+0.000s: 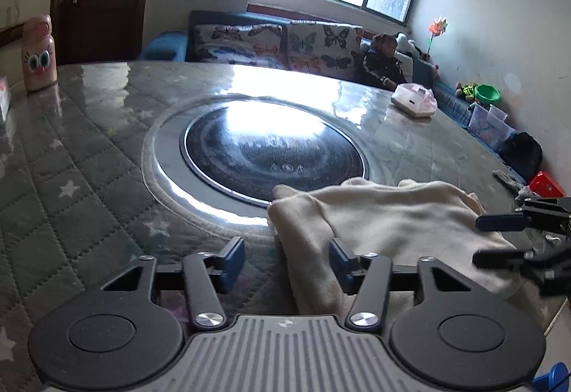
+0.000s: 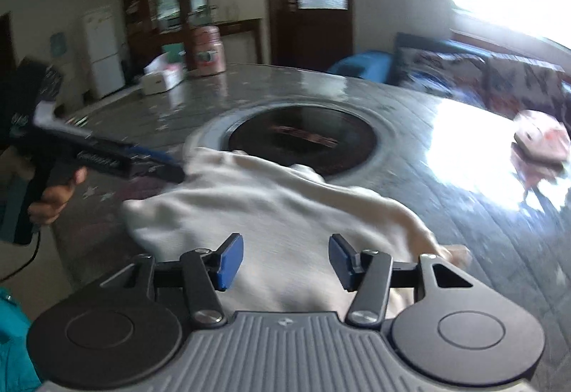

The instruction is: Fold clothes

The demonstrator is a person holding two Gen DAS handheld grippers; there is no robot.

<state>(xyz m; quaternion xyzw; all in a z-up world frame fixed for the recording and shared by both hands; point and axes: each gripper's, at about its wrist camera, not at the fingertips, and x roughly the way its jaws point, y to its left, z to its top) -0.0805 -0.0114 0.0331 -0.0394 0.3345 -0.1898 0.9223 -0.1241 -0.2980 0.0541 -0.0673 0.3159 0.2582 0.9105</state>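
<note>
Currently listed, item 1: cream garment [image 1: 392,213], soft knit, lying crumpled on the near part of the table [image 1: 89,149], its far edge overlapping the rim of the round black hotplate [image 1: 271,145] set in the tabletop.

Item 2: left gripper [image 1: 286,261], blue-padded fingers spread wide, nothing between them; it sits low at the garment's left edge, with cloth under the right-hand finger. From the right wrist view the same tool [image 2: 157,163] comes in from the left, its tips touching or just over the garment's far left corner; contact cannot be told. A hand [image 2: 57,194] grips its handle, a teal sleeve below.

Item 3: right gripper [image 2: 286,261], fingers likewise wide apart and empty, poised over the near side of the garment [image 2: 271,210]. In the left wrist view it [image 1: 478,238] enters from the right, at the garment's right edge.

Item 4: table covering, grey quilted cloth with white stars under a glossy clear sheet.

Item 5: pink cartoon-faced bottle [image 1: 38,53], upright at the far left of the table.

Item 6: pink and white tissue pack [image 1: 414,99], far right of the table, well apart from the garment.

Item 7: sofa [image 1: 278,42] with butterfly-print covers, beyond the table under the window.
</note>
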